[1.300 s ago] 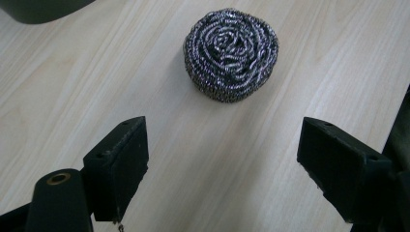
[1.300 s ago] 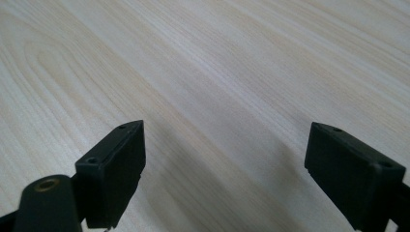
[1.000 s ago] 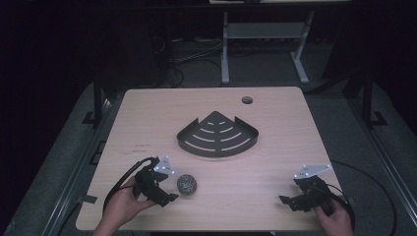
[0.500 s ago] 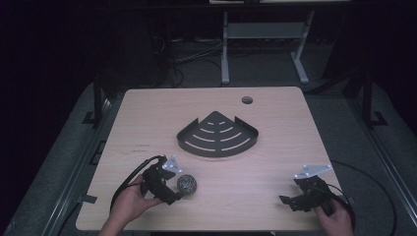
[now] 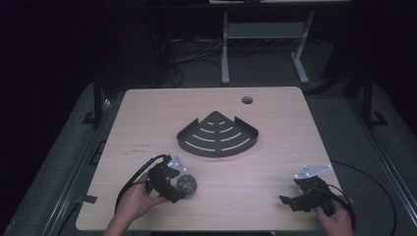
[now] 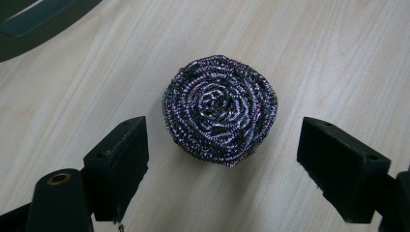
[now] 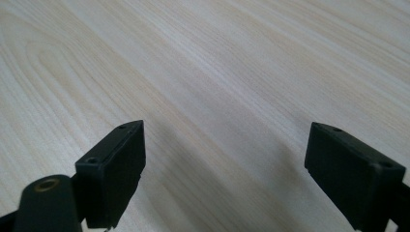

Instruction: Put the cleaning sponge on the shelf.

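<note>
two tongs sit low over the wooden surface, one in each hand. the left tongs are at the near left, held by the left hand, and their jaws stand wide apart on either side of the scourer. in the left gripper view the scourer is a round coil of dark metal wire lying flat on the wood, a little ahead of the jaw tips and between their lines; neither jaw touches it, and a gap of bare wood shows on each side. the left tongs grip nothing.

the right tongs are at the near right corner, in the right hand, well apart from the scourer. the right gripper view shows the right tongs with jaws spread wide over bare wood grain, holding nothing.

a black fan-shaped rack lies at the middle of the surface, beyond the scourer and apart from it. a small round hole sits near the far edge.
</note>
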The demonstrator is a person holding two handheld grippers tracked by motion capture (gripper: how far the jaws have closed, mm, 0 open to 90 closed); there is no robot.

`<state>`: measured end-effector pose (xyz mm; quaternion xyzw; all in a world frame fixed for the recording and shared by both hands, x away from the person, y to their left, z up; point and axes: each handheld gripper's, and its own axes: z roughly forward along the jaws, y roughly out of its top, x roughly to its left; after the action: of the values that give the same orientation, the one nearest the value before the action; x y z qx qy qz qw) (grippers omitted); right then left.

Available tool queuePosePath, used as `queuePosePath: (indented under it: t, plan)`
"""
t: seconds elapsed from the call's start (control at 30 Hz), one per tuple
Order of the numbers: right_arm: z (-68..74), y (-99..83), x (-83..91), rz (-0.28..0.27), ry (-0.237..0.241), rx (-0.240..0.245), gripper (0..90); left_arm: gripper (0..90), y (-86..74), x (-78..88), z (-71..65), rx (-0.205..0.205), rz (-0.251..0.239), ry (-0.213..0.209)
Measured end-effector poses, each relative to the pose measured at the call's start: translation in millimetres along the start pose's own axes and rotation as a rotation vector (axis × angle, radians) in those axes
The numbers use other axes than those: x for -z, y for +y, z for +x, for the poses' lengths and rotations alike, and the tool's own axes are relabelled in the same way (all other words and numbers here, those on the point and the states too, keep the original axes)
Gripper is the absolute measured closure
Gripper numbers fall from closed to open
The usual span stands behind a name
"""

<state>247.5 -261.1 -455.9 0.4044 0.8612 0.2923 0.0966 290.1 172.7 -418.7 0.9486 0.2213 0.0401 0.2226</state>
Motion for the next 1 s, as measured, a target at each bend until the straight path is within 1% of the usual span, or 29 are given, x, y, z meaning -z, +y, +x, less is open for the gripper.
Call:
queuePosePath:
  t: [0.07, 0.1, 0.23, 0.27, 0.4, 0.67, 0.93, 1.0]
  plan:
    - [0.1, 0.0, 0.0, -0.001, -0.001, 0.0, 14.3, 18.2, 0.5, -0.5, 0.1, 0.001, 0.004, 0.0]
    - [0.1, -0.1, 0.1, -0.001, -0.001, 0.0, 14.3, 18.2, 0.7, -1.8, 0.1, 0.006, -0.003, 0.0]
    - [0.0, -0.2, 0.0, 0.0, -0.002, 0.002, 14.3, 18.2, 2.9, -5.2, 0.4, 0.009, -0.007, -0.012]
    - [0.1, -0.2, 0.1, -0.001, -0.001, -0.001, 14.3, 18.2, 3.6, -6.0, 0.6, 0.003, -0.006, -0.013]
    - [-0.2, -0.4, 0.5, 0.0, -0.002, -0.004, 14.3, 18.2, 5.5, -8.7, 0.1, 0.001, 0.003, -0.012]
    - [-1.4, -1.0, 1.3, 0.0, -0.003, -0.001, 14.3, 19.0, 7.3, -14.4, 2.4, 0.016, 0.001, -0.022]
    - [-0.7, -0.9, 0.5, 0.0, 0.001, -0.001, 14.3, 20.4, 10.6, -19.3, 1.4, 0.015, 0.009, -0.024]
    - [-0.8, -1.1, 0.6, -0.002, 0.001, 0.0, 14.3, 20.5, 11.8, -20.7, 1.3, 0.007, 0.022, -0.023]
